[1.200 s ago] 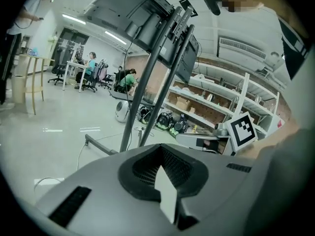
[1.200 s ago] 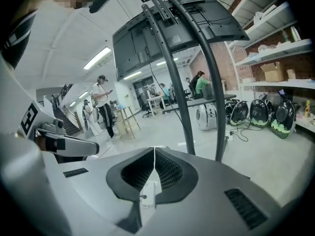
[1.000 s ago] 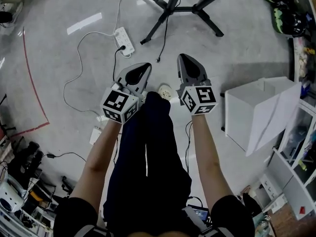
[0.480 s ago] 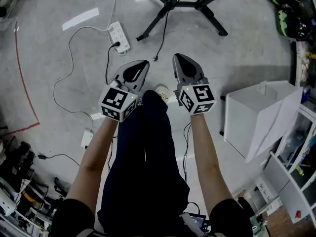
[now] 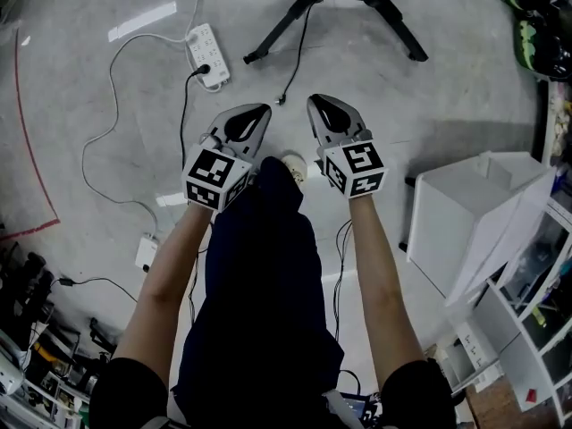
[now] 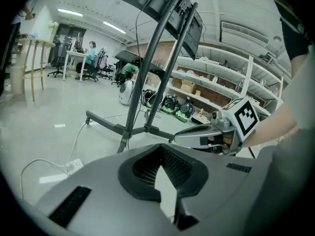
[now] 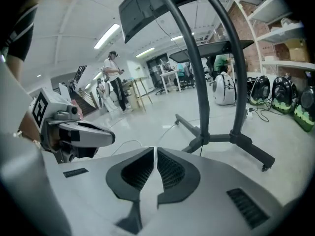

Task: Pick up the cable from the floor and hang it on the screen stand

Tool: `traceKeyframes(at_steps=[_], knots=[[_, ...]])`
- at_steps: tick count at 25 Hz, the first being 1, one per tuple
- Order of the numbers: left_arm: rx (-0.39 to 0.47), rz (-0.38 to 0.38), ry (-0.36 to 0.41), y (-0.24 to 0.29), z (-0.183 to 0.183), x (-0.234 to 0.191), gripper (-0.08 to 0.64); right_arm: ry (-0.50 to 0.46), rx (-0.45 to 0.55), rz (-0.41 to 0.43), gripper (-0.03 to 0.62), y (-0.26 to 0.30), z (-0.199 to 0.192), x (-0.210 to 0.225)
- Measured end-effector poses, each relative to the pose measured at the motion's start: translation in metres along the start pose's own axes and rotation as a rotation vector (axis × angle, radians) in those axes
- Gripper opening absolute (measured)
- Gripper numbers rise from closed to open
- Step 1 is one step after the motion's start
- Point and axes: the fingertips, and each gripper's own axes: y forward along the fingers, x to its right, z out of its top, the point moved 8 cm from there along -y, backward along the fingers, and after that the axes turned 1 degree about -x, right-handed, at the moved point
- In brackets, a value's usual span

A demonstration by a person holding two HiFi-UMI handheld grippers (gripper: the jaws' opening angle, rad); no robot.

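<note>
Hovering over the floor (image 5: pixel 447 88): both grippers empty, cable (image 5: pixel 284 95) not yet lifted.
Power strip (image 5: pixel 206 56) lies at left; left gripper (image 5: pixel 259 112) has its jaws together on nothing; the black cable trails down from the screen stand (image 5: pixel 275 31), loose end on the floor just ahead, between the two gripper tips, touching neither; right gripper (image 5: pixel 318 102) jaws likewise pressed together, empty; white box (image 5: pixel 451 226) far right.

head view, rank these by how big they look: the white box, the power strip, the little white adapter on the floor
1. white box, by far the largest
2. power strip, much smaller
3. white adapter, the smallest, clearly shorter than the strip

All three sit at floor level, so nearness hardly affects the order.
</note>
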Motion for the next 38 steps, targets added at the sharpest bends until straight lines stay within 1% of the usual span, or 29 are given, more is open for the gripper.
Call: traceKeyframes(at_steps=[4,9,12,14,16,17,18,20,23,27,30,32,35,38], knots=[[-0.016,0.002,-0.001,0.022,-0.025,-0.016,0.008,-0.075,-0.061,0.049,0.026,0.029,-0.024,0.007],[-0.025,0.001,-0.016,0.046,-0.056,-0.032,0.008,-0.099,-0.115,0.136,0.026,0.06,-0.057,0.016],[-0.035,0.007,-0.015,0.059,-0.071,-0.042,0.008,-0.121,-0.146,0.166,0.026,0.079,-0.074,0.023],[-0.044,0.002,-0.012,0.066,-0.083,-0.047,0.008,-0.152,-0.173,0.181,0.028,0.092,-0.085,0.026],[-0.051,-0.002,-0.013,0.071,-0.095,-0.051,0.008,-0.215,-0.222,0.218,0.035,0.105,-0.098,0.025],[-0.053,-0.001,-0.015,0.073,-0.1,-0.054,0.008,-0.251,-0.255,0.248,0.058,0.111,-0.104,0.023],[-0.056,-0.002,-0.016,0.075,-0.107,-0.056,0.008,-0.284,-0.288,0.281,0.098,0.118,-0.111,0.021],[-0.069,-0.014,-0.007,0.08,-0.121,-0.06,0.008,-0.342,-0.344,0.334,0.136,0.131,-0.123,0.02],[-0.087,-0.019,-0.01,0.091,-0.14,-0.069,0.008,-0.421,-0.392,0.369,0.141,0.148,-0.14,0.022],[-0.093,-0.016,-0.051,0.105,-0.16,-0.082,0.008,-0.511,-0.444,0.406,0.144,0.168,-0.158,0.025],[-0.1,-0.006,-0.069,0.114,-0.175,-0.091,0.008,-0.623,-0.508,0.434,0.144,0.181,-0.176,0.025],[-0.099,-0.006,-0.069,0.12,-0.183,-0.095,0.008,-0.674,-0.547,0.457,0.146,0.189,-0.189,0.025],[-0.101,-0.021,-0.059,0.127,-0.191,-0.1,0.008,-0.731,-0.58,0.484,0.147,0.201,-0.204,0.027],[-0.103,-0.016,-0.062,0.133,-0.201,-0.107,0.008,-0.821,-0.622,0.512,0.147,0.212,-0.218,0.029]])
